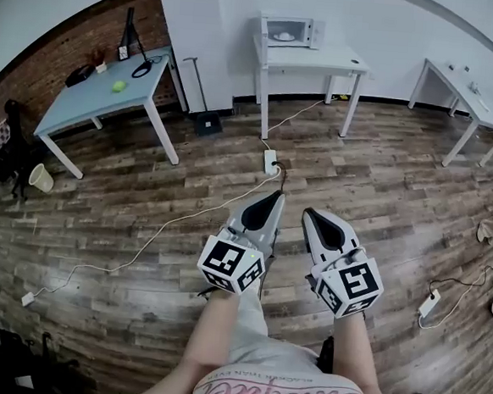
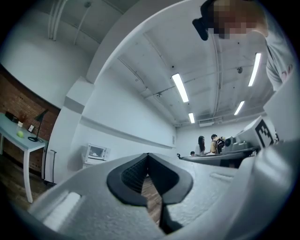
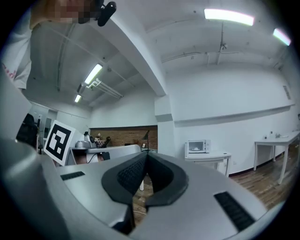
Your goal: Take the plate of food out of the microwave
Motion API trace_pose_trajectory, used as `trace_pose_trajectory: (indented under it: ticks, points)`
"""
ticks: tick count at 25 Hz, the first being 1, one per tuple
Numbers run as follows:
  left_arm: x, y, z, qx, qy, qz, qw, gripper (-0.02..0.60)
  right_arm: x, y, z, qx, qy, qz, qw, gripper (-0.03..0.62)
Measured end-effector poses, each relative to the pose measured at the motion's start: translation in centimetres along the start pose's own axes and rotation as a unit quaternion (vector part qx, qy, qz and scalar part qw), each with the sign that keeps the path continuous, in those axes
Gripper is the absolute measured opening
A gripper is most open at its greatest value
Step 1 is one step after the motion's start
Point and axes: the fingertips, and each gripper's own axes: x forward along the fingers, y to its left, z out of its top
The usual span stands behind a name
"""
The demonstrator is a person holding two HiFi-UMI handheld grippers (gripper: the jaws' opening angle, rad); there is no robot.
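The left gripper (image 1: 275,196) is held with its jaws pressed together on nothing. The right gripper (image 1: 310,214), just beside it, is likewise closed and empty. Both are held above the wood floor (image 1: 383,186). Well ahead, the plate (image 1: 284,37) is seen inside the microwave (image 1: 287,21), which is set on a white table (image 1: 325,62).

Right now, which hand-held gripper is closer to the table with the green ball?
Left. The left hand-held gripper is on the side of the light blue table, though far from it; the right hand-held gripper is beside the left one, farther away.
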Motion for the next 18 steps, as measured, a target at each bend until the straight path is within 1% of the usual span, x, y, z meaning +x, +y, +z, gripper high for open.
trace_pose_trajectory:
  ticks: [2,6,8,10,14,18]
  points:
    - [1.1,1.3,0.6,-0.006,-0.009,-0.007,0.9999,0.003,1.4,-0.9,0.5,0.015,-0.006,-0.003,1.0,0.006]
    - [3.6,3.6,0.2,0.012,0.007,-0.029,0.9995,0.003,5.0,-2.5,1.1,0.0,-0.014,-0.019,1.0,0.006]
    - [5.1,5.1,0.1,0.012,0.01,-0.038,0.9991,0.003,7.0,-3.4,1.4,0.001,-0.025,-0.027,0.999,0.006]
    - [6.6,6.6,0.0,0.015,0.012,-0.04,0.999,0.003,8.9,-4.1,1.5,0.003,-0.03,-0.029,0.999,0.006]
    - [9.0,9.5,-0.3,0.028,0.016,-0.048,0.9983,0.003,12.9,-5.2,1.1,-0.005,-0.027,-0.032,0.999,0.006]
    - [10.9,13.0,-0.1,0.046,0.024,-0.049,0.9975,0.003,17.0,-6.1,1.3,-0.012,-0.025,-0.042,0.999,0.006]
